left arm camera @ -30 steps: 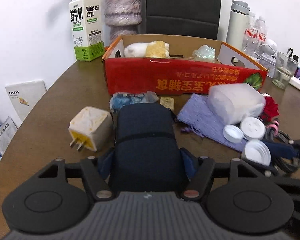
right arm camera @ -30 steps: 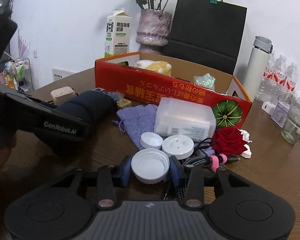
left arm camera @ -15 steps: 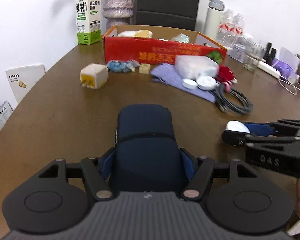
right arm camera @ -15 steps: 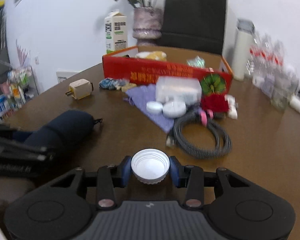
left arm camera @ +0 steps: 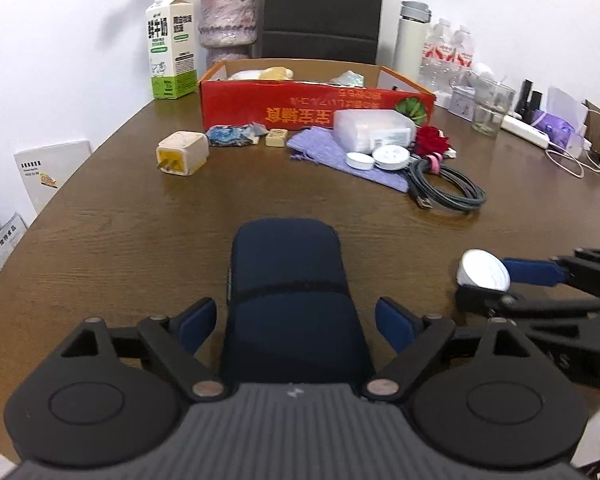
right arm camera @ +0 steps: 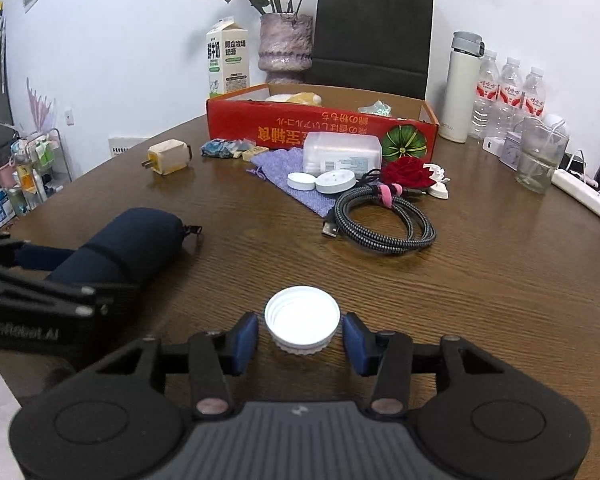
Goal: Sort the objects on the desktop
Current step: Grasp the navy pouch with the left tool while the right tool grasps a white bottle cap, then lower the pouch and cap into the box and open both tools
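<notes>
Now recorded near the table's (left arm camera: 120,220) front edge: left hand-held gripper (left arm camera: 296,322) low over the wood, jaws opening, blue pads standing clear on both sides of the dark navy pouch (left arm camera: 288,280), no grip on it. Pouch lying lengthwise on the table, far end pointing toward the red box (left arm camera: 300,108). Right hand-held gripper (right arm camera: 300,338) just beside it, toward the front right, jaws likewise opening, pads apart from the white cap (right arm camera: 302,320) sitting open side up on the table between them; narrow gaps seen on each side of the cap.

Farther back, toward the middle of the table: coiled braided cable (right arm camera: 380,220) with a pink tie, purple cloth bag (right arm camera: 296,172) under two small white lids, clear plastic container (right arm camera: 342,154) touching the red box front, red rose (right arm camera: 406,172) beside it. Left of those: yellowed plug adapter (left arm camera: 182,152) standing alone, blue crumpled wrapper (left arm camera: 230,136) just before the box.

Along the far edge: milk carton (left arm camera: 172,44), vase (left arm camera: 228,16), white thermos (right arm camera: 460,88), water bottles, glass (right arm camera: 540,156).
</notes>
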Motion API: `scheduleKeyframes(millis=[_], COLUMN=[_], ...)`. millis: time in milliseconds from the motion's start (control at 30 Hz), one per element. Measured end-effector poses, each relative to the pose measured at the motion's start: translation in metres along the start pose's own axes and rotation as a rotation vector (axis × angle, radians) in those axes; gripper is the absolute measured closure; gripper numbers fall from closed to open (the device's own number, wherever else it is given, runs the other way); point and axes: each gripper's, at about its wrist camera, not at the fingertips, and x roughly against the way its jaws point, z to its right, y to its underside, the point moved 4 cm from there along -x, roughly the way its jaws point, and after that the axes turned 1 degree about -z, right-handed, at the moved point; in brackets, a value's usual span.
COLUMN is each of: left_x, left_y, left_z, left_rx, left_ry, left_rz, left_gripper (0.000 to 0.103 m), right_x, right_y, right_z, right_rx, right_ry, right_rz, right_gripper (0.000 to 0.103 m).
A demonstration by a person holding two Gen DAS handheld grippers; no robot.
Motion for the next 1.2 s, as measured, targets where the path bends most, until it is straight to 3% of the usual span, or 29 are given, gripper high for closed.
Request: scheduleKeyframes(millis=[67, 167, 233, 267, 433, 600, 767, 833, 967, 1100, 1200], left_x=[-0.007, -0.011, -0.011, -0.010, -0.010, 0.000, 0.003, 0.000, -0.033, -0.081, -0.134], left_y=[-0.002, -0.005, -0.006, -0.006, -0.016, -0.046, -0.107, -0.142, -0.207, -0.269, -0.308], left_z=[-0.005, -0.009, -0.008, -0.008, -0.014, -0.019, -0.017, -0.012, -0.007, 0.006, 0.015], left_rx=[0.026, 0.050, 0.049, 0.048, 0.076, 0.077, 0.058, 0.032, 0.066, 0.048, 0.073], left_ry=[0.000, 0.011, 0.003, 0.002, 0.014, 0.017, 0.087, 0.151, 0.266, 0.201, 0.185], left_rz=[-0.017, -0.004, 0.005, 0.009, -0.001, 0.080, 0.155, 0.189, 0.123, 0.091, 0.002], left_gripper=[0.017, 0.033, 0.036, 0.037, 0.039, 0.039, 0.039, 0.039, 0.039, 0.039, 0.039], right_x=[-0.001, -0.007, -0.008, -0.009, -0.009, -0.003, -0.002, -0.001, -0.009, -0.037, -0.072], right_y=[-0.002, -0.003, -0.004, -0.005, -0.016, -0.043, -0.088, -0.113, -0.177, -0.243, -0.289], right_z=[0.000, 0.001, 0.002, 0.002, 0.006, 0.015, 0.029, 0.038, 0.063, 0.097, 0.123], right_rx=[-0.003, -0.007, -0.014, -0.016, -0.031, -0.035, 0.003, 0.020, 0.062, 0.047, -0.001], right_ry=[0.005, 0.005, -0.003, -0.009, -0.023, -0.026, -0.018, 0.001, 0.023, 0.002, -0.033], right_rz=[0.009, 0.005, 0.007, 0.007, 0.024, 0.083, 0.156, 0.189, 0.255, 0.237, 0.188], right_gripper=[0.053, 0.054, 0.056, 0.064, 0.064, 0.064, 0.064, 0.064, 0.064, 0.064, 0.064])
